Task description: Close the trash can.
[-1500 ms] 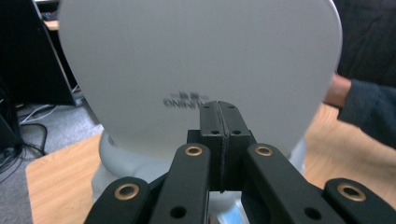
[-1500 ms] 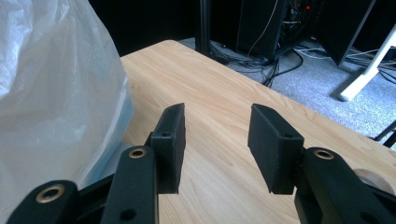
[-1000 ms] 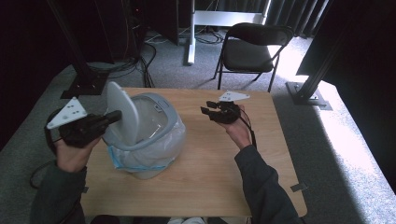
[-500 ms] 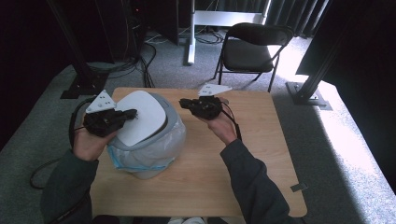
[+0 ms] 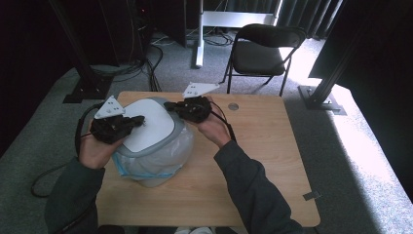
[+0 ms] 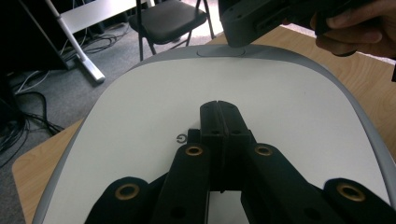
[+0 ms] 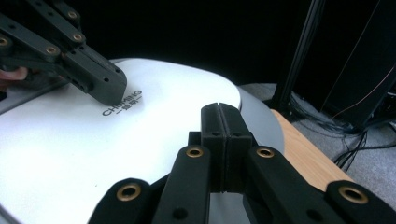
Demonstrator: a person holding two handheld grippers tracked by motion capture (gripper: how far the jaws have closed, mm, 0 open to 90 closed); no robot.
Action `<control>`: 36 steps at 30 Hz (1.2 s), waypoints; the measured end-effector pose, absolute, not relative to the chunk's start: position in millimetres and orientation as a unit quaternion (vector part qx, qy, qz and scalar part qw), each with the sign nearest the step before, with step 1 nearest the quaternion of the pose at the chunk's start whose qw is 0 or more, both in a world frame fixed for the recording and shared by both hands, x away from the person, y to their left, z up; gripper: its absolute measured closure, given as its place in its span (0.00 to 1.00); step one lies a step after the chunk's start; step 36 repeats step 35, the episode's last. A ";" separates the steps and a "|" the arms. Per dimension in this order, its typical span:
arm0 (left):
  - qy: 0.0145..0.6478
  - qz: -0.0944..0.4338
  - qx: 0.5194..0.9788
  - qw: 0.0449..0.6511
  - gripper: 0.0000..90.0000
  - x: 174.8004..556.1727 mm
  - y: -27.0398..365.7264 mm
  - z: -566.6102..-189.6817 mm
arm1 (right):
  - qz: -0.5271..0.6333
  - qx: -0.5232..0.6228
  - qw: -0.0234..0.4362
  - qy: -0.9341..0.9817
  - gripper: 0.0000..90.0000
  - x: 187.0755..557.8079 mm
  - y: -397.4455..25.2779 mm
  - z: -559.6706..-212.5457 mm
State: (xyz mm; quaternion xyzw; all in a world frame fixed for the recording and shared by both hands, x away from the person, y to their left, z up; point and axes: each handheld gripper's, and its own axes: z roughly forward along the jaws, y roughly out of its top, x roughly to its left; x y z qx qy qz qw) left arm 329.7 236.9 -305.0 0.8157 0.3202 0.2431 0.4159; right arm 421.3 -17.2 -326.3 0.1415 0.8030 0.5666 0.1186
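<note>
We are pressing the closed fingers of the left gripper (image 5: pixel 139 120) and right gripper (image 5: pixel 169 104) down onto the bin lid (image 5: pixel 148 124), directly beneath both fingertips: rigid, smooth, slippery plastic, best taken hold of at its grey rim.

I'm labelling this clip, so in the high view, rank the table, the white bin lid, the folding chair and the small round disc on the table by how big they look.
1. Table, largest.
2. Folding chair and white bin lid: look about alike, and the chair stands farther off, so I won't rank them.
3. Round disc, smallest.
</note>
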 end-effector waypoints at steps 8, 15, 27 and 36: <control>0.321 0.242 0.812 0.423 1.00 329.6 238.2 -306.5 | 0.556 0.142 0.104 0.812 1.00 426.1 -12.1 -329.4; 0.320 0.245 0.806 0.433 1.00 323.0 240.9 -307.3 | 0.543 0.151 0.105 0.819 1.00 426.8 -8.8 -330.0; 0.330 0.250 0.782 0.465 0.96 310.0 252.7 -305.1 | 0.562 0.206 0.156 0.786 1.00 435.0 -65.3 -332.1; 0.315 0.241 0.785 0.475 0.93 298.4 238.3 -306.3 | 0.530 0.251 0.175 0.791 1.00 441.7 -110.5 -364.6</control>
